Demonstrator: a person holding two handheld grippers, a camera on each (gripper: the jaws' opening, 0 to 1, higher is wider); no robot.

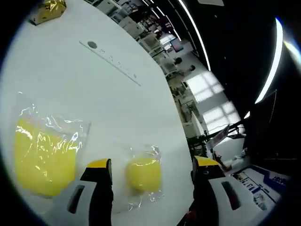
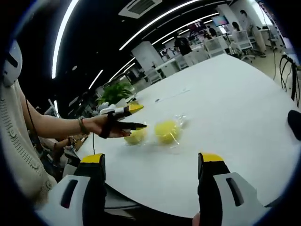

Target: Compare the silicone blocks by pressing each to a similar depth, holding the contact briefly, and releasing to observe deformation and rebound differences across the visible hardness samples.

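On the white table: surface: broad, pale and mostly bare; its curved far edge runs just beyond the blocks in the left gripper view, so room to move lies back across the tabletop, not outward.
Large block: yellow silicone in a crinkled clear bag, lying off to the left of the left gripper's jaws, its long axis running away from the camera.
Small block: also yellow and bagged, sitting between the yellow jaw tips of the left gripper, near the table edge; this looks like the sample lined up for the press.
Left gripper state: jaws spread wide, nothing held, neither tip touching the bag.
Right gripper: jaws likewise apart and empty, well back from the blocks, watching them across open tabletop.
Nearer tool: the left, by my judgement, held by the hand close over the samples.
Gold packet: far corner, well apart.
Risk: the loose bag may slide under pressure.
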